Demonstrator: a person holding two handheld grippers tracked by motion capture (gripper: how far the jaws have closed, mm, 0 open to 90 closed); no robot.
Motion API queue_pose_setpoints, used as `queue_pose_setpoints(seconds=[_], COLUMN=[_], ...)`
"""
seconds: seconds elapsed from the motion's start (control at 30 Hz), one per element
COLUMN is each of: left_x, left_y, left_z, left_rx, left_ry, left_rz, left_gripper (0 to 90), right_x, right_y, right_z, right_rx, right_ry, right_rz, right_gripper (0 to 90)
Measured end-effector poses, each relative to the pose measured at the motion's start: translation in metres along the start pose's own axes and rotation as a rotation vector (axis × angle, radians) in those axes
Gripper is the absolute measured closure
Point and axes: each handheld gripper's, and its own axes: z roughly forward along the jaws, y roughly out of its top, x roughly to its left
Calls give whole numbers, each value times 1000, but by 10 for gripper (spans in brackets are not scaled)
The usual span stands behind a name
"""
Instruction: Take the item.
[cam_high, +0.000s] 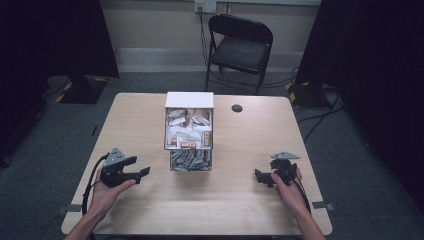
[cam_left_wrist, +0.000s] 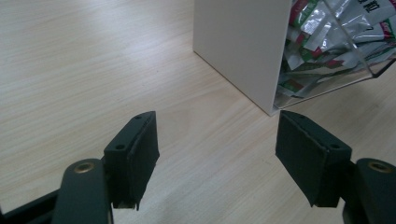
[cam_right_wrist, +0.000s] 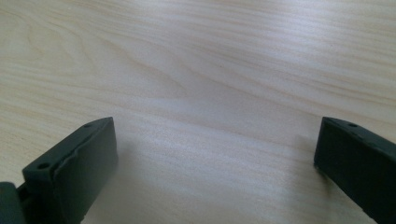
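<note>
Left hand-held gripper (cam_high: 145, 171) at 8 o'clock on table (cam_high: 140, 120), right hand-held gripper (cam_high: 258, 176) at 4; both jaws wide apart, empty. Sachet box (cam_high: 189, 128) at centre. Judgement: approach box front squarely, pinch single sachet.

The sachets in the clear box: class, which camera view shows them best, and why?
The left gripper view: the sachets appear close, print and red-green edges visible through the clear wall. The high view shows them whole but small. The right gripper view faces bare table.

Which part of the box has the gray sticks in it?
The clear front part of the box, nearest the person. It holds the gray sticks; the bigger part behind it holds white and red packets.
</note>
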Motion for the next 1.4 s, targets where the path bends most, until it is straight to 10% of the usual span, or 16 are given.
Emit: queue_pose_setpoints(seconds=[0.2,1.1,1.4], left_x=[-2,-66,-73], left_y=[2,36,46], left_z=[-4,-6,8], left_rx=[-1,-52,-84], left_ry=[-39,-208,-252], left_rz=[-24,127,109], left_gripper=[300,450,511], right_x=[0,0,0], right_y=[0,1,1], right_z=[0,1,1], right_rx=[1,0,1], right_ry=[2,2,2], right_rz=[1,1,1], right_gripper=[0,0,0])
